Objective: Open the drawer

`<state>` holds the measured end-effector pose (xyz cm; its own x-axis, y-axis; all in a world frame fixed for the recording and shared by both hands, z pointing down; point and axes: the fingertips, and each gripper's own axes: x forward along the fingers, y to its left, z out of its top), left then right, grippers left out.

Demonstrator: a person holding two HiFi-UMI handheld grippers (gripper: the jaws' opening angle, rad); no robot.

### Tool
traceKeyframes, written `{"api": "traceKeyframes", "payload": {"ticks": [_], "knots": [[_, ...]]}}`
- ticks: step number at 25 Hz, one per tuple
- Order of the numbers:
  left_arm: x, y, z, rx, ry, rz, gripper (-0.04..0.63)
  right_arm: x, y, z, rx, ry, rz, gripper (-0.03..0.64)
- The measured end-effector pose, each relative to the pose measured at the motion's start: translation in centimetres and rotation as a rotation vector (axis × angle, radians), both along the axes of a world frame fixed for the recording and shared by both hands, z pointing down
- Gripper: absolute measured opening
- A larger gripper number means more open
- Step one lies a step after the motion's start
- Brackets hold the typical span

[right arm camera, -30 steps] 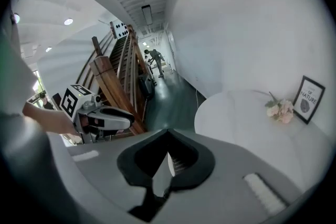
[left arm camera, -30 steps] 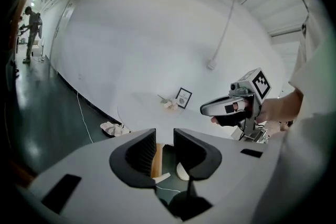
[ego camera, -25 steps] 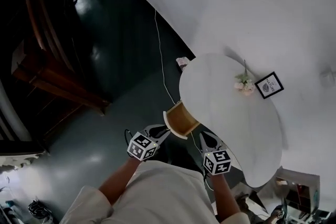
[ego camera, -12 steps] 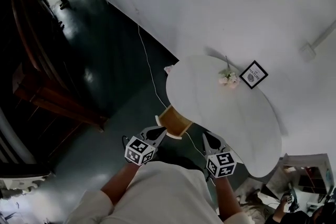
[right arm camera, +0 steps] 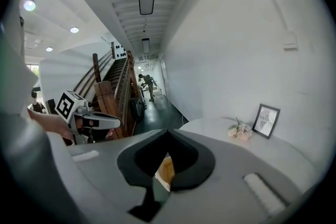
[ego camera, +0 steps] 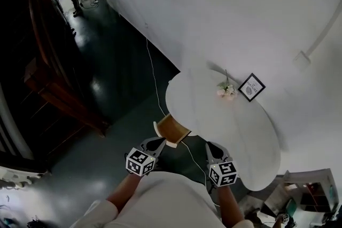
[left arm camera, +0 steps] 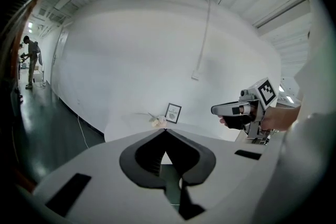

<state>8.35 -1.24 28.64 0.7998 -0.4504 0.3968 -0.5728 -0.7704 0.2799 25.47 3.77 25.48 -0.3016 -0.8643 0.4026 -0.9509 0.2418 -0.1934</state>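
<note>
Left gripper (ego camera: 161,141) and right gripper (ego camera: 211,145) have drawn back from the drawer (ego camera: 172,129), which stands open at the table's (ego camera: 235,125) near edge. The left jaws have just been closing and now meet on nothing; the right jaws are together, empty.

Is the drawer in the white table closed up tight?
No, the drawer sticks out from the edge of the white table, and its brown wooden inside shows.

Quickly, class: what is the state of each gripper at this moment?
Left gripper: closed, jaws just shut, nothing between them.
Right gripper: closed, holding nothing.
</note>
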Motion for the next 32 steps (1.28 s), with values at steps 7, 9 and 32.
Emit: {"api": "traceKeyframes", "payload": {"ticks": [7,9,32], "knots": [[0.7,3.8,-0.8,0.026,0.008,-0.055,0.008,0.4,3.7,-0.5,0.022,-0.003,-0.066,0.011],[0.9,4.7,-0.9,0.034,0.009,-0.072,0.007,0.6,4.6,-0.2,0.024,-0.012,-0.08,0.011],[-8.2,8.5,-4.8,0.094,0.03,-0.072,0.007,-6.9,6.8,-2.4,0.116,-0.012,-0.053,0.011]]}}
